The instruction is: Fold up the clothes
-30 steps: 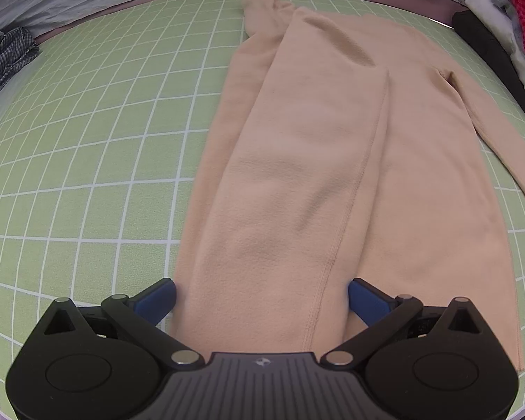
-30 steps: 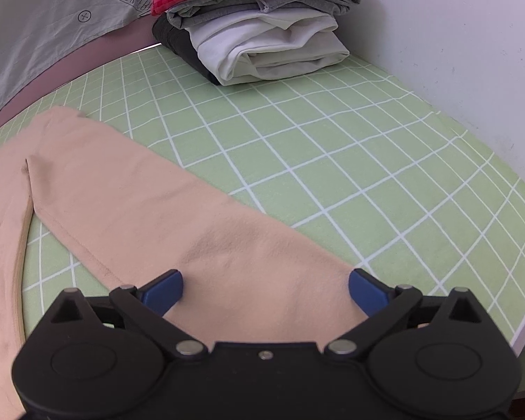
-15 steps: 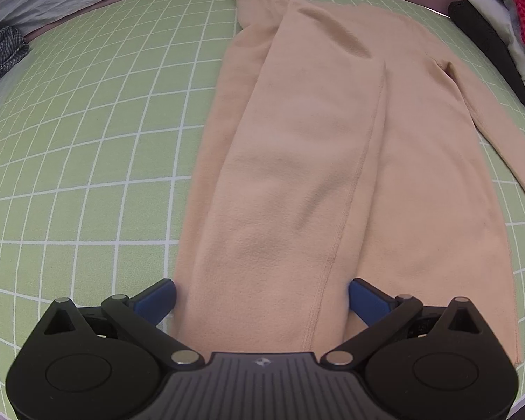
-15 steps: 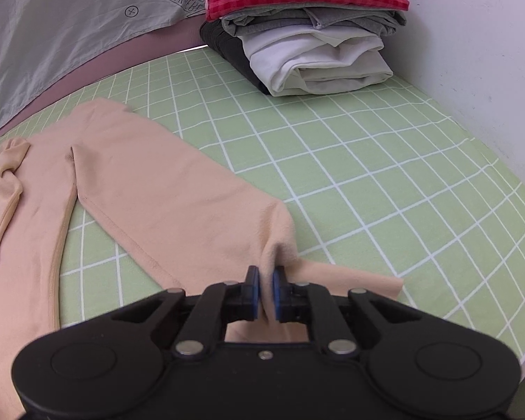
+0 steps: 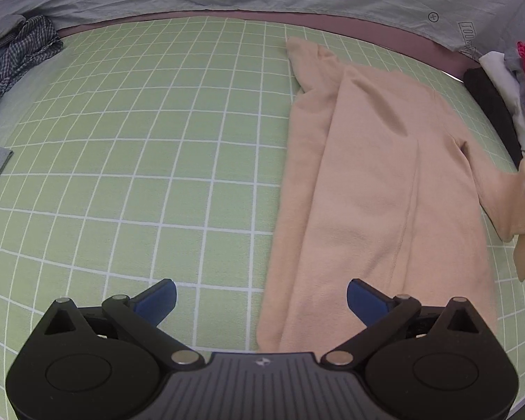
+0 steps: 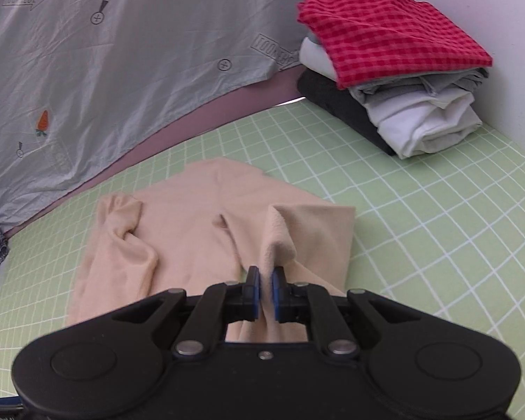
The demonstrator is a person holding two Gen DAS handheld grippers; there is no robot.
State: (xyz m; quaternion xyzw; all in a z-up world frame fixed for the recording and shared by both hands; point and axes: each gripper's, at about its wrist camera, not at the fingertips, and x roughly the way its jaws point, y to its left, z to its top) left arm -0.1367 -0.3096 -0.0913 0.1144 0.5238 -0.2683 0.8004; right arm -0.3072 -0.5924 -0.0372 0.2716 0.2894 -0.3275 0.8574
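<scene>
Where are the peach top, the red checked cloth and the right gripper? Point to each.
peach top (image 5: 367, 182), left wrist view, its body.
red checked cloth (image 6: 385, 31), right wrist view, top face.
right gripper (image 6: 266, 290), right wrist view, between fingertips.

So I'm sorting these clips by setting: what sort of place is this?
Probably a home laundry-folding spot, perhaps a bed: a soft green grid-patterned mat, a grey printed sheet draped behind it, and a stack of folded clothes in the corner by a white wall, with a peach top spread out.
</scene>
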